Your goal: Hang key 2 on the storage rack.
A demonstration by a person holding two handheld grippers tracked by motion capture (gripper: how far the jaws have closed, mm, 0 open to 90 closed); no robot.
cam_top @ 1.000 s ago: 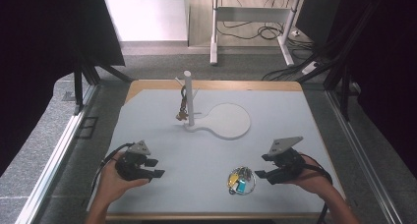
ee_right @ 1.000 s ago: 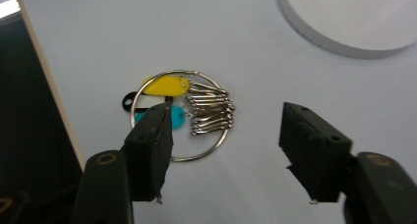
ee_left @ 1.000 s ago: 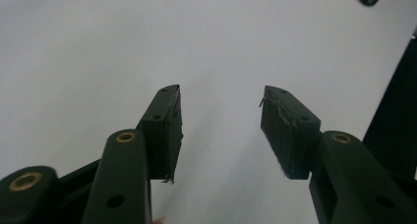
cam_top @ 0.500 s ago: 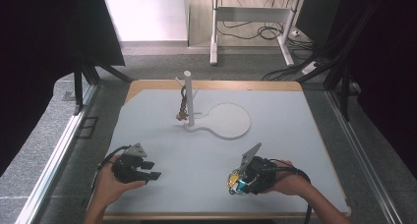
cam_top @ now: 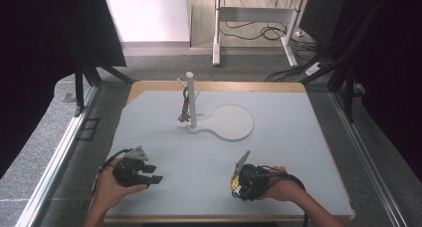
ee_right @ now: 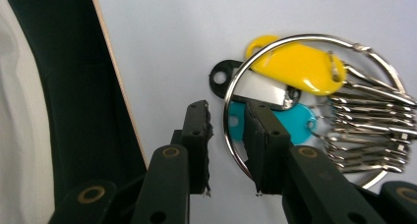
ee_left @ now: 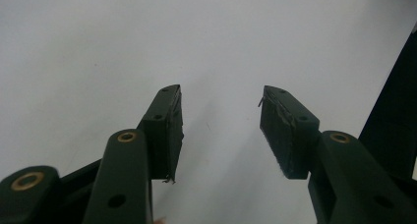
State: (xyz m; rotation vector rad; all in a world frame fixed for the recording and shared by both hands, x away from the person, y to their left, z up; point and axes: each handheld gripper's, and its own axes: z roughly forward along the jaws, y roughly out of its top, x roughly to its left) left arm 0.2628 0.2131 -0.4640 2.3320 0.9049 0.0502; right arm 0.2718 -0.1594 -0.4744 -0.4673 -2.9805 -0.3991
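Two grippers near the table's (cam_top: pixel 318 137) front edge: right gripper (ee_right: pixel 227 150), jaws just closing astride a key ring (ee_right: pixel 295 40), pads not pressing; left gripper (ee_left: pixel 221 121) apart over bare surface.

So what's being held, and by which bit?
Not yet. The right gripper has just been closing its jaws around the metal ring, at its rim, with a gap left. The left gripper holds nothing.

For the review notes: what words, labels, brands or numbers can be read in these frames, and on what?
None can be read.
Key tags on the ring: the yellow, teal, white and black faces show no print.
Grippers and stand: no markings visible.
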